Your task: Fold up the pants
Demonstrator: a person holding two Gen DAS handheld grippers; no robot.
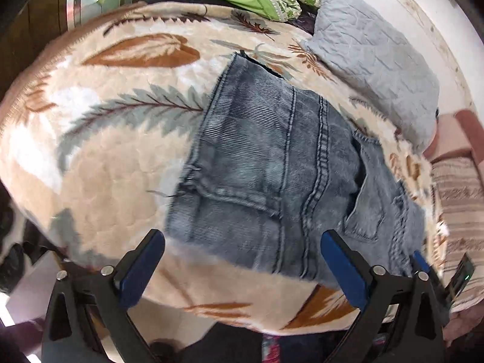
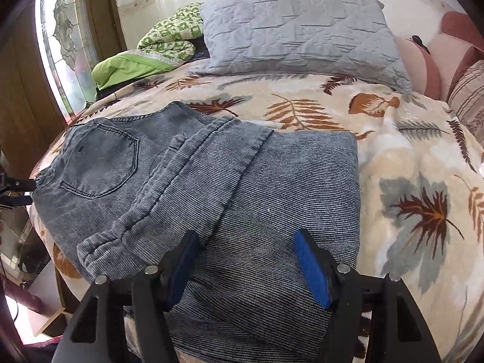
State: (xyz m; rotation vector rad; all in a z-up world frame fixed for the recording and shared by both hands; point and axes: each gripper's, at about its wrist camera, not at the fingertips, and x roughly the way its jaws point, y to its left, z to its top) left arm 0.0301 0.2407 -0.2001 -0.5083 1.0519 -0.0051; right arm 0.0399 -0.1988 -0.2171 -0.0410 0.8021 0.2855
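Lying folded on the bed's leaf-print blanket point(image 2: 408, 157): grey denim pants point(image 2: 211, 181), back pocket point(image 2: 103, 166) showing toward the left, a folded leg lying across the middle, smooth folded edge at the right.

Hovering at the pocket end of the pants: left gripper point(image 1: 242, 260), fingers point(image 1: 348, 272) spread wide and released, nothing pinched between the pads. Lying just beyond and between those fingertips, the near hem edge of the denim; the left pad standing over bare blanket, the right pad over the seam side of the fabric. Whether the tips are touching the cloth, impossible to tell through the blur.

Hanging over the near part of the pants, further right: right gripper point(image 2: 245, 260), fingers point(image 2: 311, 269) likewise released and parted. Lying directly beneath and between them, the flat denim layer, with the folded leg's edge running up just beside the left pad. No cloth caught between the pads.

Resting beyond the pants toward the headboard: green bedding point(image 2: 145, 57) at left, grey quilted pillow point(image 2: 296, 33) in the middle, pink cushions point(image 2: 438, 60) at right.
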